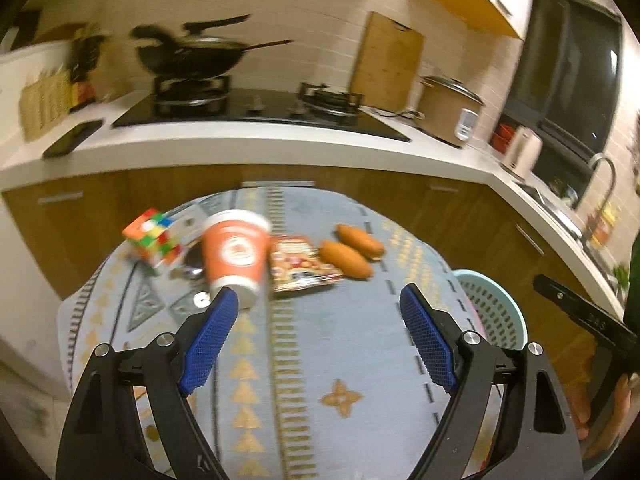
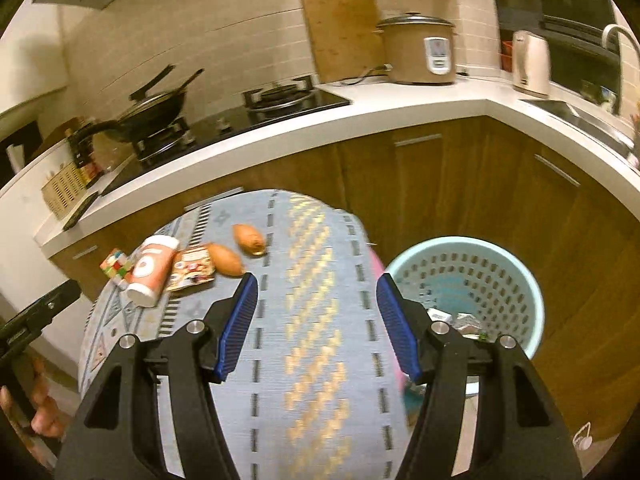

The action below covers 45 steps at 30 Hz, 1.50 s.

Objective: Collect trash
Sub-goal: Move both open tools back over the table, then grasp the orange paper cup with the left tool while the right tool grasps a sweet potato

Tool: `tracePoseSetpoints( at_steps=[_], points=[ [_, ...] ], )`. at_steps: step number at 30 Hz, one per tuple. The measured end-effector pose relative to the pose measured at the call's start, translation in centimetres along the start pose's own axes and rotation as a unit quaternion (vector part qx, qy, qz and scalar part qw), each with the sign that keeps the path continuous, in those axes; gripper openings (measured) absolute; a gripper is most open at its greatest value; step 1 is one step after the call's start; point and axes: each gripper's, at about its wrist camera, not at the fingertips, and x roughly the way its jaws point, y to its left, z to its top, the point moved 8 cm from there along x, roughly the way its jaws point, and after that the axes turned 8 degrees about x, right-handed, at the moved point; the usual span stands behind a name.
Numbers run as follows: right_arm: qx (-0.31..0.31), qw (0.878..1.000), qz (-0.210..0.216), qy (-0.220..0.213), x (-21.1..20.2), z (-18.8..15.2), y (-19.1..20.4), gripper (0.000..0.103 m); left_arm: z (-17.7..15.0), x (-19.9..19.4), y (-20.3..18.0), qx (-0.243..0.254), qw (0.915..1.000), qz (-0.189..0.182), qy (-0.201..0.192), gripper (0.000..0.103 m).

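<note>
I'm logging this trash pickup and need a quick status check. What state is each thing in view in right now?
left gripper: open, empty.
right gripper: open, empty.
paper cup: lying on its side on the cloth.
snack wrapper: flat on the cloth, beside the cup.
two sausages: lying side by side.
puzzle cube: scrambled, on the cloth.
basket: upright beside the table, some trash inside.
rice cooker: lid on.
</note>
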Motion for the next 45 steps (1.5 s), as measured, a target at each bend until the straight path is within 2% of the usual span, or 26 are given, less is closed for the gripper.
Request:
tracePoseSetpoints(
  at_steps=[5,10,12,15,21,28,33,37,45],
  points=[
    [-0.036,0.999,0.016,0.007,1.1,-0.8,3.4,0.057,-0.2,0.1,2.3,-0.012,0.9998,0.014,0.009,0.08],
    [-0.07,0.997,0.037,0.014,2.8,-0.6,6.2,0.051,0.3,1.1,2.9,-0.01,0.9997,0.013,0.017,0.08],
    [-0.078,0.996,0.047,0.015,3.8,-0.2,7.2,0.045,0.5,1.7,2.9,-0.006,0.9997,0.016,0.02,0.08],
    [-0.095,0.993,0.061,0.028,6.1,0.1,8.6,0.039,1.1,3.6,3.5,-0.01,0.9996,0.014,0.024,0.08],
    [-0.119,0.987,0.091,0.052,11.4,0.3,11.2,0.039,1.2,8.1,5.0,-0.019,0.9988,0.013,0.042,0.08],
    [-0.151,0.98,0.084,0.094,18.3,-1.0,13.2,0.039,0.7,12.9,6.1,-0.009,0.9974,0.021,0.068,0.08],
    [-0.169,0.977,0.071,0.111,21.1,-1.9,13.3,0.039,0.2,15.0,6.2,-0.011,0.9963,0.021,0.082,0.08],
    [-0.166,0.976,0.065,0.123,22.7,-2.5,12.8,0.039,-0.2,15.8,6.8,-0.007,0.9944,0.053,0.091,0.08],
    [-0.168,0.974,0.068,0.137,23.9,-3.5,13.1,0.04,-0.5,16.6,7.3,-0.011,0.993,0.063,0.099,0.08]
  ],
)
